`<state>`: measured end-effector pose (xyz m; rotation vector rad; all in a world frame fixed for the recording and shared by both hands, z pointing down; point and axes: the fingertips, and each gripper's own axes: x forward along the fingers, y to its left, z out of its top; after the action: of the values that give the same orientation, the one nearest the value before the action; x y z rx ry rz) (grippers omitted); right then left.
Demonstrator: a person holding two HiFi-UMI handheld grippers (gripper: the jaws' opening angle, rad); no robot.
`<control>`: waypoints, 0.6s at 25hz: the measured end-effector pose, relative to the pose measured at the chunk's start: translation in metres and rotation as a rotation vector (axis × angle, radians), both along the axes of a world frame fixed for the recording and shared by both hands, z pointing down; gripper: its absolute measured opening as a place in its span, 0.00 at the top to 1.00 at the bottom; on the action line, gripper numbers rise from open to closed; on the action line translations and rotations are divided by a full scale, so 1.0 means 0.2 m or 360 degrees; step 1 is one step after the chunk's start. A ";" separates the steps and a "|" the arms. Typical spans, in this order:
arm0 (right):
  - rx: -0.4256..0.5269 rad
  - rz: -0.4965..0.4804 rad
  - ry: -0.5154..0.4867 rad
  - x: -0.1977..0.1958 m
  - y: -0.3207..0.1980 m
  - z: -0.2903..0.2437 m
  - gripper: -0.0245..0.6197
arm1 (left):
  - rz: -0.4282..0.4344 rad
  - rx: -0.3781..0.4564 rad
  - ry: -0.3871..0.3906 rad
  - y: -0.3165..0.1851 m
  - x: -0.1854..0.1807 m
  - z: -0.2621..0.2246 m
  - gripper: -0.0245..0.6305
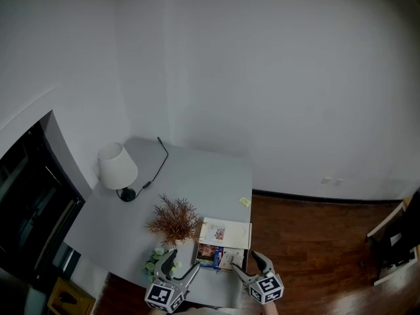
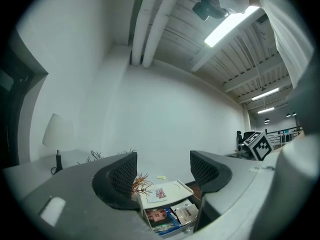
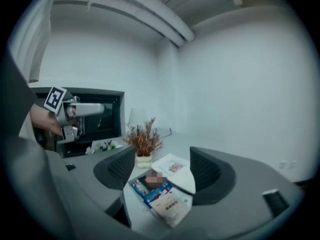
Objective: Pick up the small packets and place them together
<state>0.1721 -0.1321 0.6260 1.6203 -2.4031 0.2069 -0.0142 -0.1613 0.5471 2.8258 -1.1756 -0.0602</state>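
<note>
At the table's near edge lie a blue packet (image 1: pixel 209 255) and, beside it on the right, a white printed packet (image 1: pixel 231 258). A small yellow-green packet (image 1: pixel 245 201) lies apart, farther back near the right edge. My left gripper (image 1: pixel 183 262) hovers open just left of the blue packet, nothing between its jaws. My right gripper (image 1: pixel 246 262) stands open just right of the white packet, also empty. In the left gripper view the blue packet (image 2: pixel 161 219) and white packet (image 2: pixel 186 212) show below the jaws. In the right gripper view the blue packet (image 3: pixel 150 186) and white packet (image 3: pixel 171 206) lie between the open fingers.
A white booklet (image 1: pixel 225 232) lies just behind the two packets. A dried plant in a small pot (image 1: pixel 173 220) and a green sprig (image 1: pixel 153 261) stand to the left. A white lamp (image 1: pixel 118 169) with its black cord sits at the back left. Wooden floor (image 1: pixel 308 248) is to the right of the grey table (image 1: pixel 190 176).
</note>
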 end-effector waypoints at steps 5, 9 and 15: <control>-0.0378 -0.0290 0.0434 0.00 -0.14 0.42 0.44 | 0.0005 -0.0031 -0.0023 0.03 0.00 0.04 0.46; -0.0728 -0.0537 0.0692 -0.01 -0.21 0.69 0.44 | -0.0018 -0.0044 -0.0029 0.03 -0.02 0.05 0.46; -0.1081 -0.0769 0.0895 -0.04 -0.21 0.97 0.44 | -0.0070 -0.0078 -0.0017 0.04 -0.06 0.06 0.46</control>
<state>0.1640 -0.1737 0.8190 0.6611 -1.9005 0.3665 -0.0262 -0.1542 0.5590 2.7618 -1.2247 -0.0187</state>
